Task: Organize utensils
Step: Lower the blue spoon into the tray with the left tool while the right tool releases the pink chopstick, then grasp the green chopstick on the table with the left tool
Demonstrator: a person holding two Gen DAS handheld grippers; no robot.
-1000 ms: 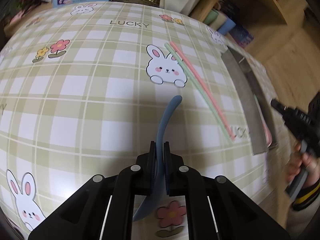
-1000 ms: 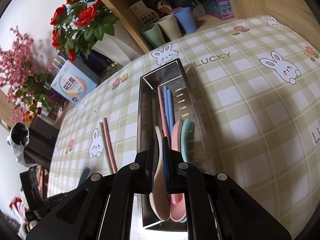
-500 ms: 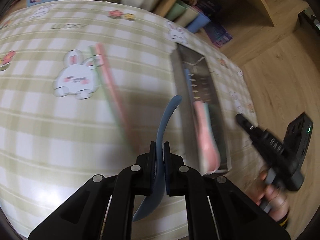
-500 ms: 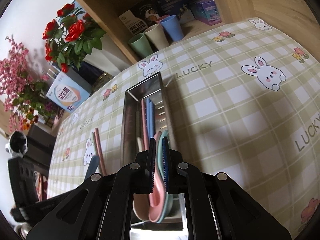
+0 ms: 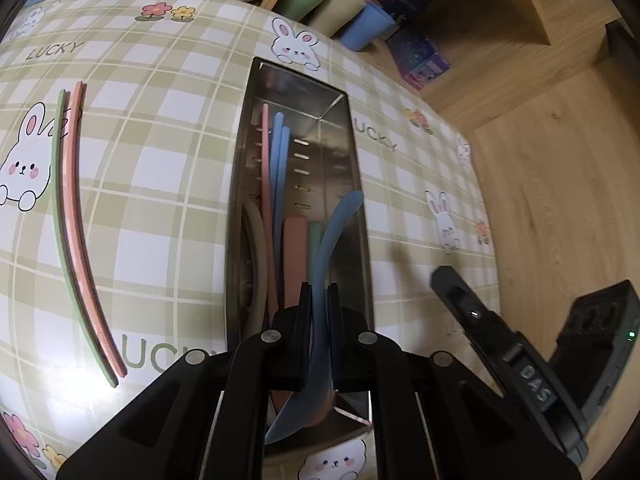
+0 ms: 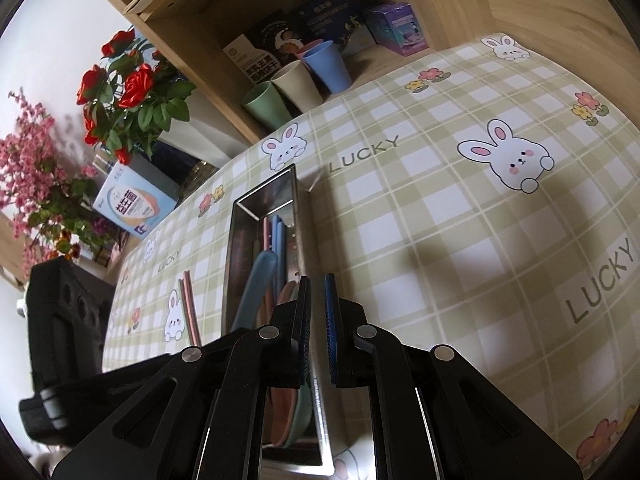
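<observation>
Since a second ago I am swinging the left tongs (image 5: pixel 319 300) off the open surface (image 5: pixel 168 184) and across to the steel tray (image 5: pixel 362 184), while the right tongs (image 6: pixel 317 320) are letting go of the pale spoon they carried and drawing back toward the tray's right wall. The left tongs are now clamping the blue spoon (image 5: pixel 326 248) at mid-handle. Its handle tip is pointing away from me, up the tray, and its bowl is hanging under the tongs near the tray's near end.

The spoon's long axis is running almost parallel to the tray's length, leaning a little to the right, so it is lining up over the right-hand lane, above the pink spoon (image 5: pixel 295 256) and the green one beside it. The blue chopsticks (image 5: pixel 277 160) are lying in the lane to the left. I cannot tell whether the bowl is touching the spoons below.

The right tongs are standing narrowly parted and empty, over the tray's right rim. I judge the left side is the one doing the placing — a short lowering, then release. The pink and green chopsticks (image 5: pixel 74 216) are still lying on the surface, well left of the tray — nearer the left tongs.
</observation>
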